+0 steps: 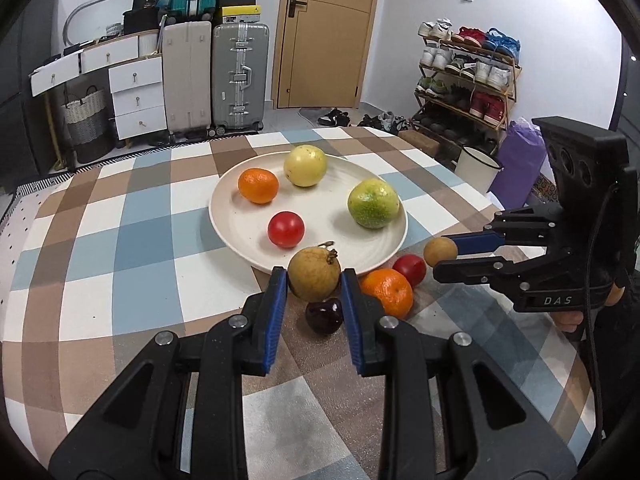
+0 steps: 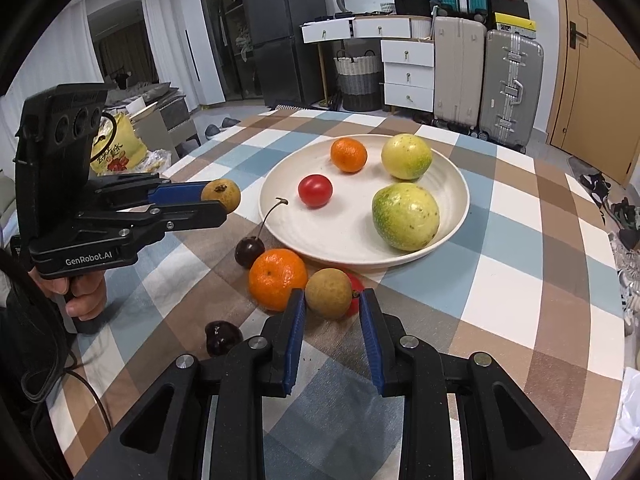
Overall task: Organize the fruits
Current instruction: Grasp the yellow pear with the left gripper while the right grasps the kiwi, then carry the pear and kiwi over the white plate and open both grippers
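Observation:
A white plate point(image 1: 240, 224) point(image 2: 360, 248) holds an orange point(image 1: 258, 185), a red tomato point(image 1: 285, 229), a yellow fruit point(image 1: 305, 165) and a green fruit point(image 1: 373, 203). My left gripper point(image 1: 314, 284) is shut on a brown longan point(image 1: 314, 274), held above the table by the plate's near rim; it shows in the right wrist view point(image 2: 221, 195). My right gripper point(image 2: 331, 296) is shut on another brown longan point(image 2: 329, 293), also seen in the left wrist view point(image 1: 440, 252). On the cloth lie an orange point(image 2: 278, 279), a tomato point(image 1: 409, 269), and dark cherries point(image 2: 249, 251) point(image 2: 222, 337).
The table has a checked cloth point(image 1: 120, 264). Suitcases point(image 1: 240, 76), white drawers point(image 1: 138, 96) and a shoe rack point(image 1: 468, 80) stand beyond the far edge. A white bucket point(image 1: 476, 168) sits on the floor at the right. A fridge point(image 2: 280, 32) stands behind.

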Demonstrator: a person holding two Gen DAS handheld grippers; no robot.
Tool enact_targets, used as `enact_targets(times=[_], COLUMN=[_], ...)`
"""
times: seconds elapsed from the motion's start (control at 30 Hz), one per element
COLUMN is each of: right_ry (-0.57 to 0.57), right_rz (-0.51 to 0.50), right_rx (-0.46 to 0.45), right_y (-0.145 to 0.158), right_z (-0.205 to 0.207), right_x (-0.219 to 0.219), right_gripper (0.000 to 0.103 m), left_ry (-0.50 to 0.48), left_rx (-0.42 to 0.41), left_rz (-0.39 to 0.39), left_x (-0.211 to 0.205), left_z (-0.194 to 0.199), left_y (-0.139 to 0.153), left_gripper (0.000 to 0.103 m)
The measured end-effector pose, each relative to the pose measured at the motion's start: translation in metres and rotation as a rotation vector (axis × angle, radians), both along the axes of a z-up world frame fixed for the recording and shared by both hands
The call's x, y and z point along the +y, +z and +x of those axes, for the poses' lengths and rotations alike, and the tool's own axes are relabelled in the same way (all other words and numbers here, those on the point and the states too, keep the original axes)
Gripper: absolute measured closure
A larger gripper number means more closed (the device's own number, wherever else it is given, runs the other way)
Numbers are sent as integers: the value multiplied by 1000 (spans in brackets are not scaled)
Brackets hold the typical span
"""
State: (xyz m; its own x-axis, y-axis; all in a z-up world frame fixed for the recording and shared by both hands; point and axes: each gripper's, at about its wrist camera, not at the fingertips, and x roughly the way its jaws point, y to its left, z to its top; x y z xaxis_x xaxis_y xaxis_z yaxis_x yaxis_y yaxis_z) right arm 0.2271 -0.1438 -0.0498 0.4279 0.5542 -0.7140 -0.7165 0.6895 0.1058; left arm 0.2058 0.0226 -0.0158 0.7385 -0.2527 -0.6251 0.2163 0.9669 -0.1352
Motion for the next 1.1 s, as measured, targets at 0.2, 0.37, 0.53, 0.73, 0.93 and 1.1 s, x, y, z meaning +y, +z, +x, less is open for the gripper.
enact_targets(times=[0.2,0.37,0.53,0.73,0.93,1.1], right_ry=[-3,-32,-73,-107,-121,-124], right_rz=[51,101,134,139,148,155], right_rx=[-12,-35,-51,-70,-80,-86], right_y=[9,24,40,60,75,82], right_z=[3,8,16,30,46,59], right_x=[-1,-5,-12,-12,-7,-5], right_gripper=[75,75,75,75,75,75], left_ry=[23,63,99,136,163,185], left_rx=[-5,-10,-20,-43,-71,-85], left_rz=[-18,-19,-25,-21,-13,-6], left_x=[4,8,15,22,24,23], left_z=[5,12,17,26,39,51], left_y=[5,13,24,42,56,60], left_gripper=[78,78,78,78,78,78])
